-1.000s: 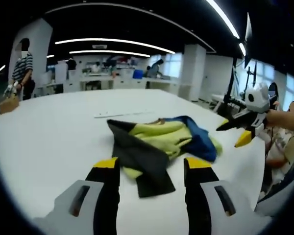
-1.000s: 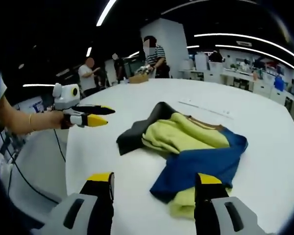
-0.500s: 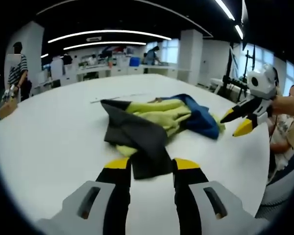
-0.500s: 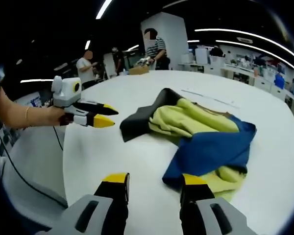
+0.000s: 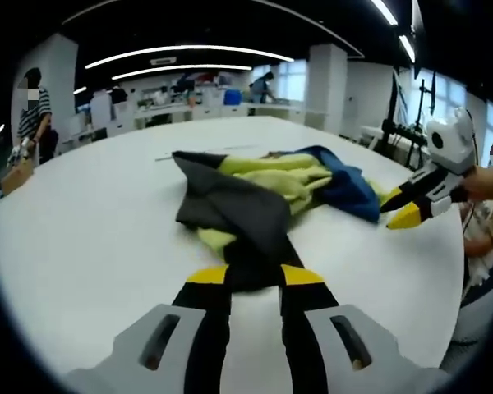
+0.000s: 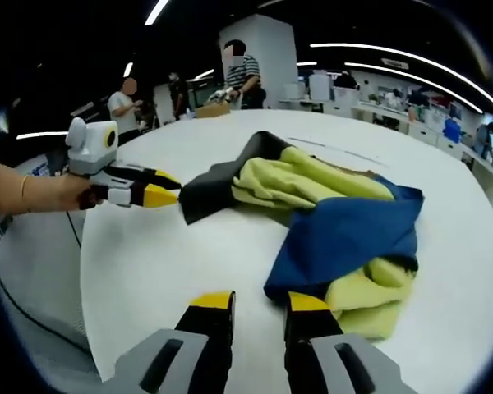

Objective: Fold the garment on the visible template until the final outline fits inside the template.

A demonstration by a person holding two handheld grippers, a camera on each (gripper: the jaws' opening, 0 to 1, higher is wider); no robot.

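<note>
A crumpled garment (image 5: 267, 182) of yellow-green, blue and dark grey cloth lies on the white round table (image 5: 90, 222). Its dark grey flap runs down between the jaws of my left gripper (image 5: 255, 277). Those jaws stand open at a narrow gap around the flap's end. In the right gripper view the garment (image 6: 312, 193) shows its blue side, and the blue corner reaches between the jaws of my right gripper (image 6: 260, 301), also open and narrow. The left gripper (image 6: 166, 190) sits at the grey corner. The right gripper (image 5: 398, 207) is beside the blue edge.
A thin marked line (image 5: 168, 156) runs across the table behind the garment. People stand at the far side, one in a striped shirt (image 6: 240, 72) near a brown box (image 6: 212, 107). Bare table surface lies left of the garment. The table edge (image 6: 86, 271) is close.
Both grippers have moved in towards the garment and their jaws have narrowed. The grey flap and the blue corner now lie between the tips.
</note>
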